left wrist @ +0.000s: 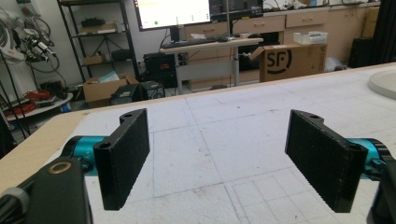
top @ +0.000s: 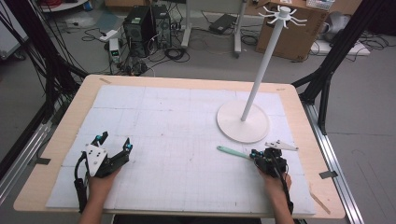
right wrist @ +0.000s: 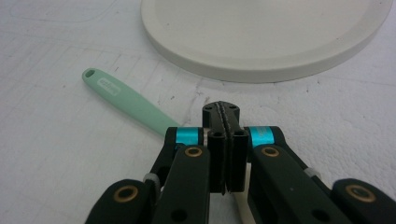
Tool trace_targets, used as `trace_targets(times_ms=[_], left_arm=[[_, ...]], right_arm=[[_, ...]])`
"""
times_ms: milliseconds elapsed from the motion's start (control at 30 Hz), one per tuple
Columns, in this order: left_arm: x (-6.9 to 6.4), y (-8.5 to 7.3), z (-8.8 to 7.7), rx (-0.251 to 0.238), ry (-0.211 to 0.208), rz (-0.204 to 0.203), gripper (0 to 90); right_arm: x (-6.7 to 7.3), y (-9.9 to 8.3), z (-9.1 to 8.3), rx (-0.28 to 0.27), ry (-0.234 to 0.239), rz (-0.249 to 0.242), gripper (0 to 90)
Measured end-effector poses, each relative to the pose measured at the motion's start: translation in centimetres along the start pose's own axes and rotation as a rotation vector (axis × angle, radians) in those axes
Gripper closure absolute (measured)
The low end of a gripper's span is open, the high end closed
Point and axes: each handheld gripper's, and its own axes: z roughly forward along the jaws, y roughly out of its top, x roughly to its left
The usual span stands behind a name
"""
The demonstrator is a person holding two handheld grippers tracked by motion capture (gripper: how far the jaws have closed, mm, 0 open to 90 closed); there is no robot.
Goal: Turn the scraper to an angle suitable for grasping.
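Observation:
A utensil with a mint-green handle (top: 232,152) (right wrist: 126,100) lies on the white mat, left of the white stand's round base (top: 243,122) (right wrist: 266,37). My right gripper (top: 258,155) (right wrist: 221,109) sits low at the handle's near end with its jaws pressed together. The handle runs in under its left finger, and that end is hidden, so I cannot tell if it is pinched. My left gripper (top: 114,141) (left wrist: 219,135) rests at the front left of the mat, open wide with nothing between its pads.
The stand's thin pole (top: 264,65) rises from the base to a crown of hooks (top: 282,14). The mat (top: 177,140) covers most of the wooden table (top: 60,140). Beyond the far edge are computers, cables and a cardboard box (left wrist: 292,60).

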Motion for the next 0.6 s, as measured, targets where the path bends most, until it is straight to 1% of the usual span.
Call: trace_targets(times_ms=[267,367,600], left_arm=[[-0.01,0.00,0.00,0.000,0.000,-0.001,22.4],[-0.01,0.00,0.00,0.000,0.000,0.000,22.5],[0.00,0.00,0.00,0.000,-0.001,-0.001,22.5]], right_arm=[[-0.77,-0.09,0.14,0.023,0.017,0.005,90.0],[-0.84,-0.13,0.19,0.031,0.021,0.003,90.0],[-0.69,-0.24,-0.10,0.050,0.046,0.006,90.0]])
